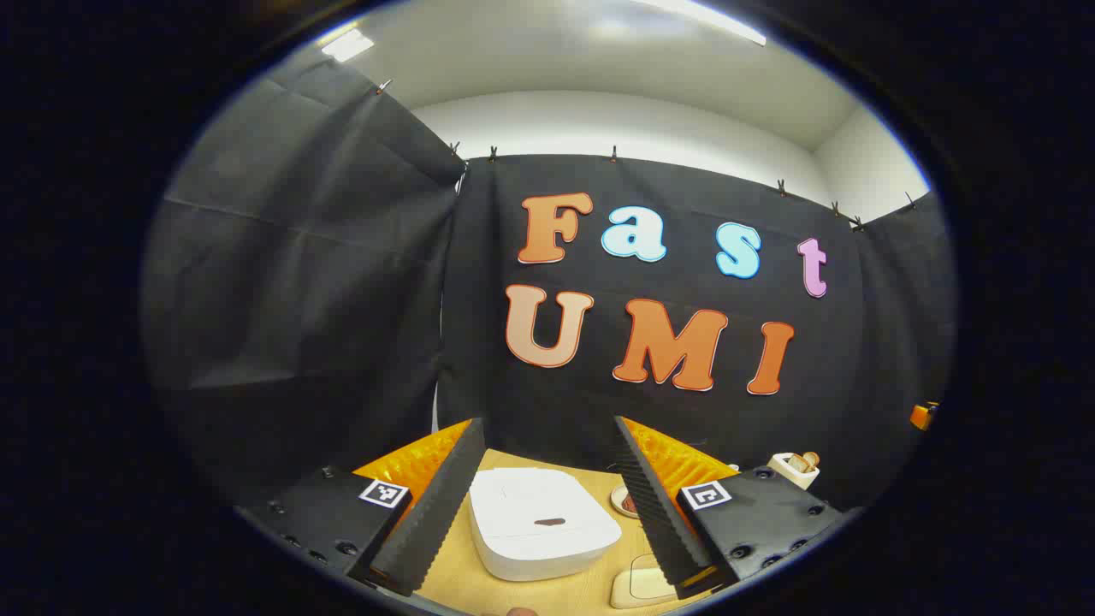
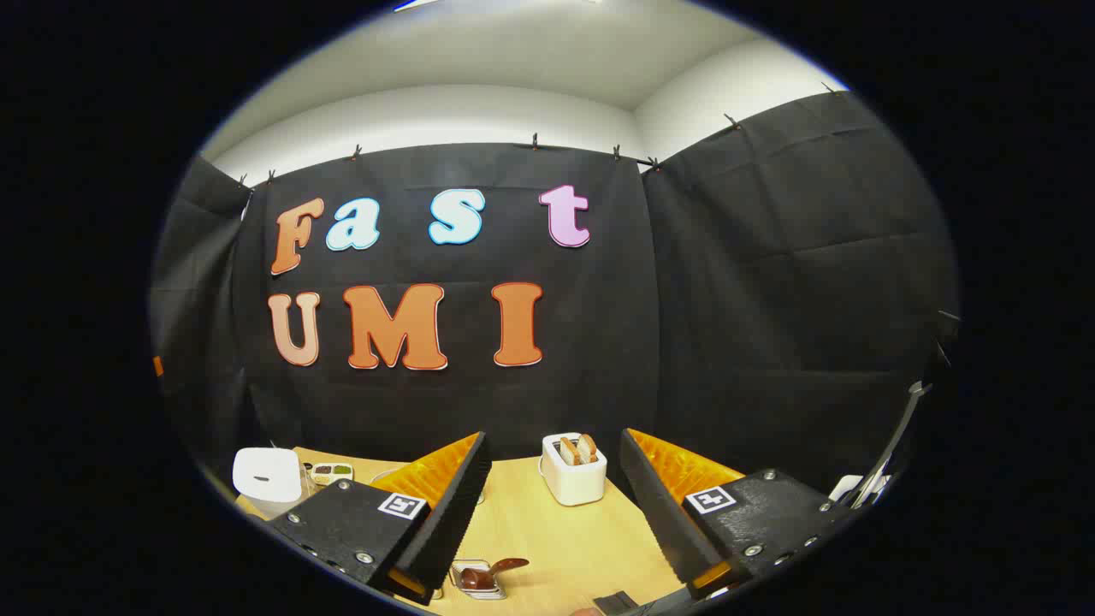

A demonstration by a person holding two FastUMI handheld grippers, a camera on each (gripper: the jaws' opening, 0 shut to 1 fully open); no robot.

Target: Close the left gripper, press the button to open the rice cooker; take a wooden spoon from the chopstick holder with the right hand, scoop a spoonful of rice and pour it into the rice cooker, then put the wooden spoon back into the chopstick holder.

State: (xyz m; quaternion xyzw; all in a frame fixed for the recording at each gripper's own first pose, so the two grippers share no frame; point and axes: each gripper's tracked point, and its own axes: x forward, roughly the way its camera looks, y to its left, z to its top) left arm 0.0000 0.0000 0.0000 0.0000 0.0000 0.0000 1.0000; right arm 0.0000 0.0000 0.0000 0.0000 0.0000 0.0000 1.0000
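Now the left gripper hangs wide open above the bench, with the closed rice cooker just ahead between its fingers. First bring the fingers together, then lower the tip straight onto the dark button on the lid. The right gripper is wide open and empty too; the holder stands ahead of it.

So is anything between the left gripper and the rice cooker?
Nothing visible. In the left gripper view the rice cooker, lid shut, sits on the table straight ahead between the left gripper's open fingers.
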